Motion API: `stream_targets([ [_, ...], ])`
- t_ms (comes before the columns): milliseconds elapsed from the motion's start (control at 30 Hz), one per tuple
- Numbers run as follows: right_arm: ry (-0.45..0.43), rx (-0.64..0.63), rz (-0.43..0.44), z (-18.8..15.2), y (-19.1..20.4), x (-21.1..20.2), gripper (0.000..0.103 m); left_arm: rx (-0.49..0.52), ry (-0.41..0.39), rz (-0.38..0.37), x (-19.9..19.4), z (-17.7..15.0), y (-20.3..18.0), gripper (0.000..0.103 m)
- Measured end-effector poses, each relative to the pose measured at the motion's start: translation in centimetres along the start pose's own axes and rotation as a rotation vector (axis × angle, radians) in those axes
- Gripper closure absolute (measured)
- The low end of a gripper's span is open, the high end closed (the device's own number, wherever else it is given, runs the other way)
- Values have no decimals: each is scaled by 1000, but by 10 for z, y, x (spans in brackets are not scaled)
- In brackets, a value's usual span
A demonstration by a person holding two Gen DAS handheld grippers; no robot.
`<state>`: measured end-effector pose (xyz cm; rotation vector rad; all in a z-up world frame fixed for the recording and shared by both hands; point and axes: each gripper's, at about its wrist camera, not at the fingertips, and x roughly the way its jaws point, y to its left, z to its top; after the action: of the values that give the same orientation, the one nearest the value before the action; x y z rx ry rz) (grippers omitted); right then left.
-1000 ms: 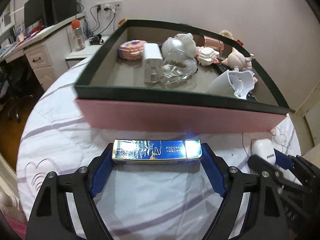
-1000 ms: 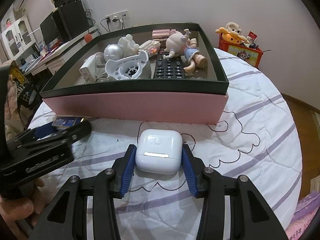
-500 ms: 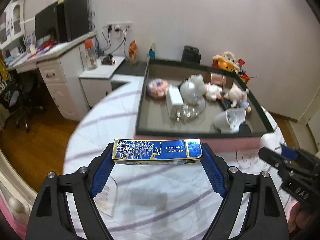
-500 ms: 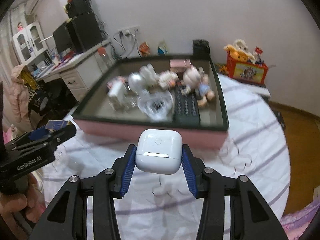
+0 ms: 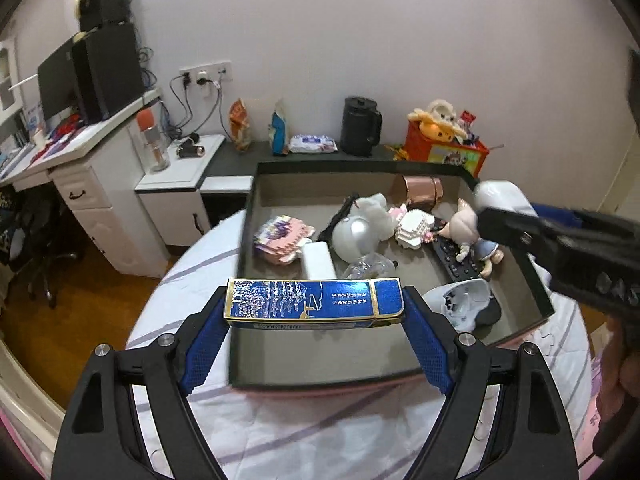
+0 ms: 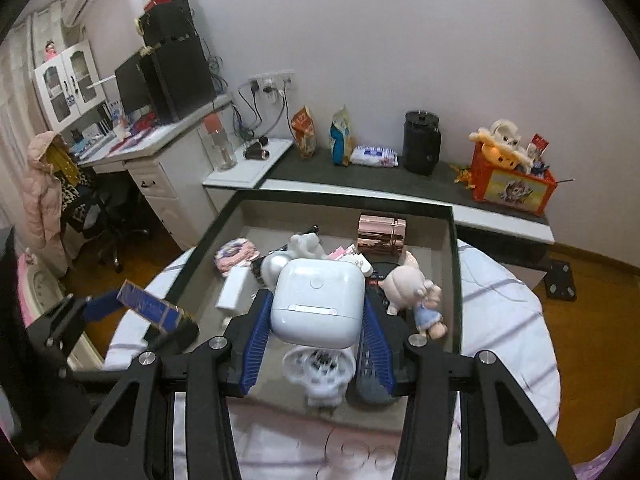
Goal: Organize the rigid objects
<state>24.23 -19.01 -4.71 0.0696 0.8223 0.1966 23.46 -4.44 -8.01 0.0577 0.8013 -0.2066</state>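
Gripping blue box (image 5: pixel 314 305) | left hand-held gripper (image 5: pixel 314 320) tilted down (over tray (image 5: pixel 244 240))

Bedroom corner under indoor light

A white desk (image 6: pixel 160 152) is standing against the pale wall (image 6: pixel 400 40), a dark shelf (image 6: pixel 360 180) is running beside it, and wood floor (image 5: pixel 60 300) is showing below.

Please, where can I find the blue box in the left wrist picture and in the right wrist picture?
Left wrist view: the blue box sits low in the centre, clamped by its ends in the left gripper.
Right wrist view: it is at the left edge, tilted, seen from the side.
Shared landmark: the copper-coloured case by the far wall of the tray.
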Motion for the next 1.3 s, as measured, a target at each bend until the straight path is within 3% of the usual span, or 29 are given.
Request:
stream_targets([
  [367,139,43,52,2,-17,68,57,30,103,-4,53,-9,-10,19],
  [533,176,31,44,-1,-14,81,57,31,122,10,59,-14,-10,18],
  [733,191,45,33,-3,-17,87,55,43,120,22,52,-17,-13,9],
  [800,187,49,38,-4,-16,85,43,49,120,31,50,-18,-15,8],
  [833,183,54,42,-4,-16,84,29,52,119,38,47,-18,-16,7],
  [867,177,60,46,-4,-16,82,22,54,114,53,44,-19,-16,3],
  [1100,150,86,38,-5,-14,61,18,36,66,66,13,-18,-9,1],
  [1300,72,129,14,-7,-14,18,17,26,17,73,-24,-21,-6,1],
])
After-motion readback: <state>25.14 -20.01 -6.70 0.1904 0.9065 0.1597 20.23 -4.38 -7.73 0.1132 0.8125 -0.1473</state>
